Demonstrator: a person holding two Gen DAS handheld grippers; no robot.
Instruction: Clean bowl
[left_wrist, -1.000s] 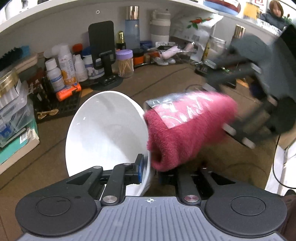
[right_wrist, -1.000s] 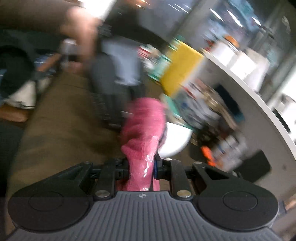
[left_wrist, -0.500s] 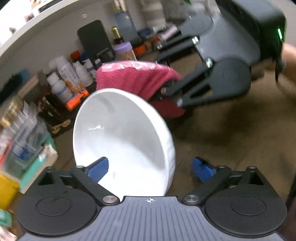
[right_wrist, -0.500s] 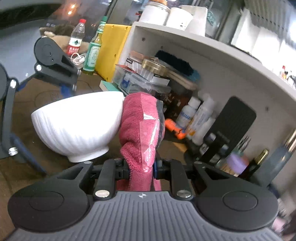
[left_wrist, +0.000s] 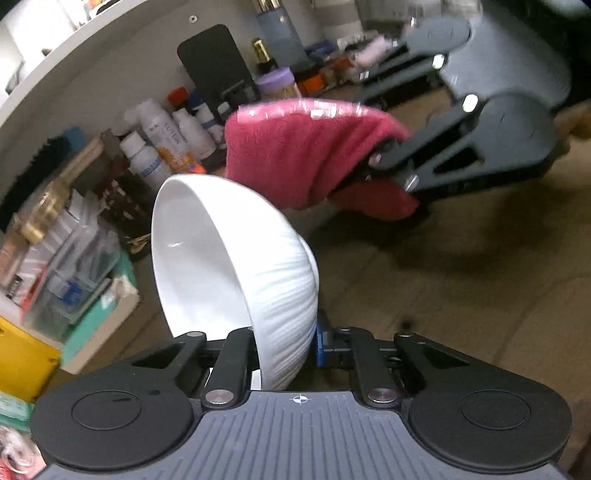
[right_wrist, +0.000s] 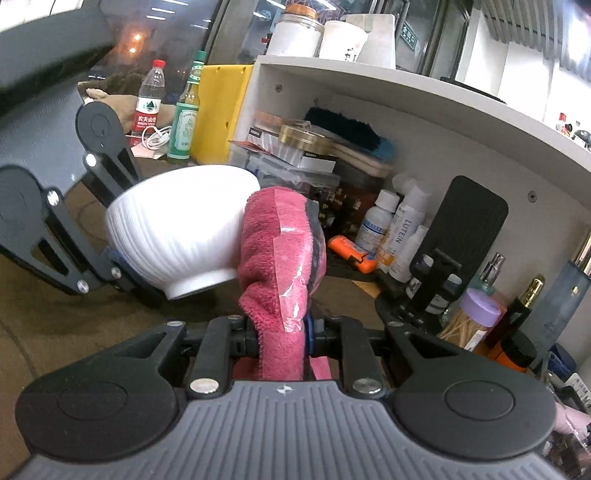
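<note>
A white ribbed bowl (left_wrist: 229, 273) is gripped by its rim in my left gripper (left_wrist: 284, 343), tilted on its side above the brown table. It also shows in the right wrist view (right_wrist: 177, 225), with the left gripper (right_wrist: 122, 266) under it. My right gripper (right_wrist: 280, 336) is shut on a folded red cloth (right_wrist: 280, 266) with clear tape on it. The cloth (left_wrist: 295, 155) sits just past the bowl's far rim, against its outer wall. The right gripper (left_wrist: 380, 166) shows in the left wrist view at the upper right.
A white shelf (right_wrist: 406, 92) holds bottles (right_wrist: 399, 229), boxes (left_wrist: 66, 258), a black phone stand (right_wrist: 469, 221) and a lilac-lidded jar (right_wrist: 476, 314). A yellow box (right_wrist: 218, 110) and two drink bottles (right_wrist: 184, 114) stand at the far left. The brown table (left_wrist: 461, 295) lies below.
My left gripper, open half a second ago, has closed on the bowl's rim and tilted it. The cloth in my right gripper has stayed beside the bowl's far side.
</note>
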